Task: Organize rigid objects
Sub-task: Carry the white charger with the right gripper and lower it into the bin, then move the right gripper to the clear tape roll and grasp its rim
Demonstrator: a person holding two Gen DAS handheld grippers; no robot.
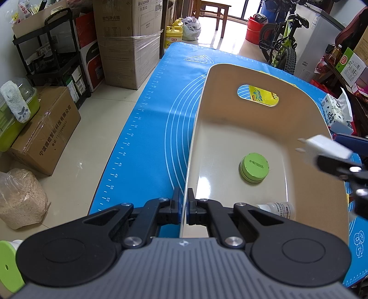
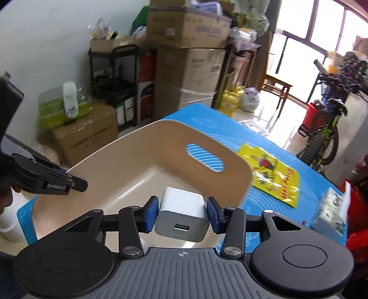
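White charger point(image 2: 181, 207) sits clamped between right gripper point(image 2: 182, 212) pads.

The worktop is covered by a blue mat point(image 1: 147, 119) with white ruler marks along its edge and curved white lines. Beside it, on the pale tiled floor, stand big cardboard boxes point(image 1: 128, 41) wrapped in clear film, and a black shelf rack point(image 1: 53, 57) stands near the wall. A lower brown box point(image 1: 46, 131) carries a green container point(image 1: 13, 122) with a grey-white roller on top. A clear bag of grain-like material point(image 1: 20, 200) sits on the floor. Farther away are a yellow jug point(image 1: 174, 34), a wooden chair point(image 1: 211, 11), a red bucket point(image 1: 254, 30) and a green bicycle point(image 1: 283, 41).
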